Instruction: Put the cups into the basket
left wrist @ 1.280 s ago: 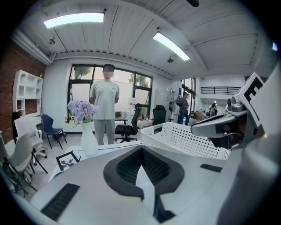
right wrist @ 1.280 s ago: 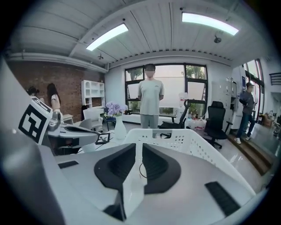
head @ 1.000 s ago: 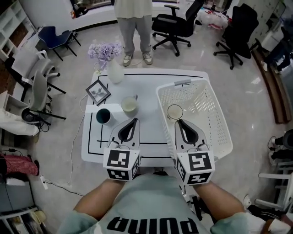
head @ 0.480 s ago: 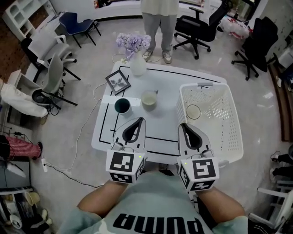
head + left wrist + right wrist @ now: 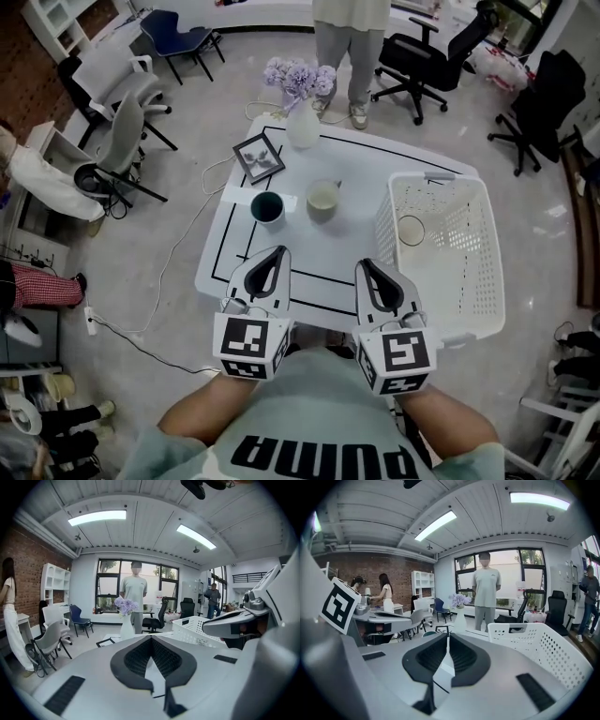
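The left claw (image 5: 275,255) has its jaws together with nothing between them; in the left gripper view the dark pads meet at their tips (image 5: 150,637) and only bare white surface shows through the slit below. The right claw (image 5: 365,266) is likewise closed and empty, its pads meeting at the tips in the right gripper view (image 5: 447,637). Both are held side by side over the near edge of the white worktop (image 5: 309,253), pointing away from the person and slightly downward.

Beyond the left claw stands a dark cup (image 5: 267,207), apart from it. Just to that cup's right is a pale cup (image 5: 323,197), also upright on the worktop. A third cup (image 5: 410,230) already stands inside the white perforated basket (image 5: 461,274), near its left wall. The basket fills the right side of the worktop, and its near left corner lies just beside the right claw.

Further back, a picture frame (image 5: 260,157) lies tilted near the far left corner, and a white vase (image 5: 302,127) with pale purple flowers stands at the far edge. Behind the worktop a person (image 5: 352,28) stands on the floor, with office chairs (image 5: 427,56) around.
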`<move>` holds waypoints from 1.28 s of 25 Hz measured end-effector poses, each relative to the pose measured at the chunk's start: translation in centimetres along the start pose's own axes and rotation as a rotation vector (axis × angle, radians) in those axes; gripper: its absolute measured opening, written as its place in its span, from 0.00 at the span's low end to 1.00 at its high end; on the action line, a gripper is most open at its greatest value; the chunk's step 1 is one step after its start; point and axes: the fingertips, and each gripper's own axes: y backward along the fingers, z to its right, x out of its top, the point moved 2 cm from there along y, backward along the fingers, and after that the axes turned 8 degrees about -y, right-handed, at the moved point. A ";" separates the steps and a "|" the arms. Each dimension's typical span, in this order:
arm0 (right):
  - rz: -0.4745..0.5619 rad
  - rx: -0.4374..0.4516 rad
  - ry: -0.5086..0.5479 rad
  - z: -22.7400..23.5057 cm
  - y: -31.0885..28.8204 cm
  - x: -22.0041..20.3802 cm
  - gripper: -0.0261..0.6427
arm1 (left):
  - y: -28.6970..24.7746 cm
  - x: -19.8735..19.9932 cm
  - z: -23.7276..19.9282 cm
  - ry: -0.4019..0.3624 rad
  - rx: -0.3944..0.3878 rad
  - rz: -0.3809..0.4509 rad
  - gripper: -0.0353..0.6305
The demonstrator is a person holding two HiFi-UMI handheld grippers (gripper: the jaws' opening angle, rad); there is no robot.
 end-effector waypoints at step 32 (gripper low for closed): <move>-0.038 0.043 0.028 -2.4 -1.1 -1.9 0.08 | 1.6 -2.0 -1.2 0.013 0.048 -0.017 0.06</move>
